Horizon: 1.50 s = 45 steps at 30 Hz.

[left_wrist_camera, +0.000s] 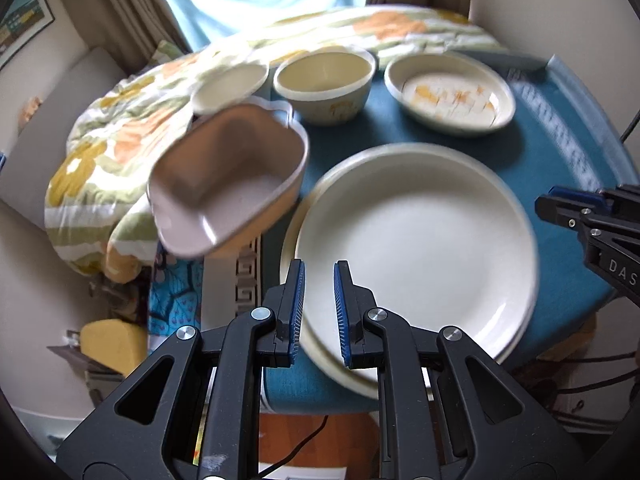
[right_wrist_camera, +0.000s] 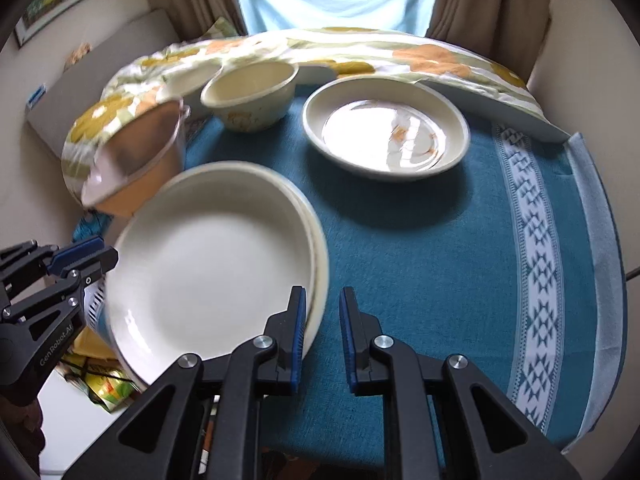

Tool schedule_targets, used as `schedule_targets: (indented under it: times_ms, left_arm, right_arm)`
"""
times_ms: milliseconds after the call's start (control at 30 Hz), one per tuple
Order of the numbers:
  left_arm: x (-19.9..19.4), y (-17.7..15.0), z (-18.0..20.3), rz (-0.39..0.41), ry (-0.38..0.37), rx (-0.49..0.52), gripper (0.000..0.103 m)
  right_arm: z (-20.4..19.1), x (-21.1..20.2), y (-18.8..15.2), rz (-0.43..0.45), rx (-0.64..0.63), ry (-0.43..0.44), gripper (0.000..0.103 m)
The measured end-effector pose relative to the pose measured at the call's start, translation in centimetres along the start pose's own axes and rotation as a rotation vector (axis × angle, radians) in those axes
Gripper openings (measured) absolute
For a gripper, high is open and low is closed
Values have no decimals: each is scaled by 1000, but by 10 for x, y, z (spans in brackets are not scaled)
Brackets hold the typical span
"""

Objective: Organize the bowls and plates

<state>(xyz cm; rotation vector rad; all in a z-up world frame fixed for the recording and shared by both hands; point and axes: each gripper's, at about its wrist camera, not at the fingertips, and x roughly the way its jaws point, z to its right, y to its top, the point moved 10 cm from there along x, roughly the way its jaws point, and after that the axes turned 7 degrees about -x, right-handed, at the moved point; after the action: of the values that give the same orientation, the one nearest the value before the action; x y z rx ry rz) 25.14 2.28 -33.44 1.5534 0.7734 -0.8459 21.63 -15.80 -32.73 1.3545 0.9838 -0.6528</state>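
Two stacked cream plates [left_wrist_camera: 416, 240] lie on the teal cloth [left_wrist_camera: 560, 152]; they also show in the right wrist view [right_wrist_camera: 208, 272]. My left gripper [left_wrist_camera: 319, 312] is open and empty above their near rim. My right gripper [right_wrist_camera: 323, 336] is open and empty at their right edge. A tan rectangular dish [left_wrist_camera: 228, 176] sits tilted at the table's left edge, seen too in the right wrist view [right_wrist_camera: 136, 160]. Behind stand a cream bowl [left_wrist_camera: 326, 80], a smaller cream bowl [left_wrist_camera: 230, 86] and a deep patterned plate [left_wrist_camera: 450, 92].
A floral quilt [left_wrist_camera: 120, 136] is bunched along the back and left of the table. The cloth has a patterned border [right_wrist_camera: 536, 264] on the right. Curtains and a window are behind. A yellow object [left_wrist_camera: 112, 340] lies on the floor at left.
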Motion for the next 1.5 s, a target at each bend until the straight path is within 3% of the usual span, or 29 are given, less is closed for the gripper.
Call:
schedule_targets:
  times_ms: [33, 67, 100, 133, 167, 200, 233, 267, 433, 500, 633, 700, 767, 800, 867, 900, 1067, 1133, 1233, 1300, 1500]
  left_arm:
    - [-8, 11, 4, 21, -23, -4, 16]
    - [-15, 21, 7, 39, -42, -11, 25]
    - [-22, 33, 11, 59, -61, -21, 54]
    - [-27, 44, 14, 81, -69, -33, 74]
    - [-34, 57, 15, 116, -73, -48, 103]
    - [-40, 70, 19, 160, -92, -64, 103]
    - [-43, 80, 24, 173, -121, -74, 103]
    - [-40, 89, 31, 161, -151, -86, 103]
    - [-6, 118, 56, 54, -241, -201, 103]
    - [11, 125, 67, 20, -264, -246, 103]
    - [52, 132, 85, -45, -240, -311, 102]
    - [72, 131, 89, -84, -251, -363, 97]
    - [96, 127, 94, -138, -258, -413, 85]
    - [106, 123, 95, -162, -256, -432, 74]
    - [123, 118, 97, -198, -248, -465, 63]
    - [131, 117, 97, -212, -245, -480, 59]
    - [152, 111, 103, -254, -241, -520, 43]
    - [157, 108, 104, -267, -233, -526, 38]
    - [161, 107, 103, -277, -224, -535, 30]
    - [164, 106, 103, -281, -228, -539, 16]
    - [161, 109, 103, -270, -201, -537, 16]
  right_arm:
    - [6, -7, 5, 10, 25, 12, 15]
    - [12, -14, 11, 18, 48, 28, 15]
    - [19, -23, 18, 34, 70, 49, 15]
    - [26, -31, 25, 52, 80, 53, 19]
    - [34, -38, 33, 72, 84, 50, 26]
    - [43, -46, 43, 94, 85, 55, 53]
    - [50, -51, 50, 109, 88, 70, 90]
    - [58, -55, 58, 121, 95, 84, 102]
    - [112, -52, 94, 141, 50, 66, 103]
    - [130, -37, 104, 82, 21, 74, 103]
    - [154, -3, 120, 30, -17, 151, 103]
    - [158, 25, 123, -39, -65, 174, 103]
    - [159, 50, 123, -81, -104, 207, 102]
    - [158, 62, 124, -101, -118, 238, 96]
    - [155, 81, 123, -138, -128, 294, 78]
    - [152, 89, 123, -154, -136, 322, 69]
    - [141, 116, 123, -199, -175, 413, 46]
    - [138, 121, 122, -207, -185, 439, 31]
    - [137, 125, 123, -208, -207, 447, 27]
    - [138, 127, 123, -206, -224, 437, 23]
    - [139, 133, 124, -219, -238, 428, 17]
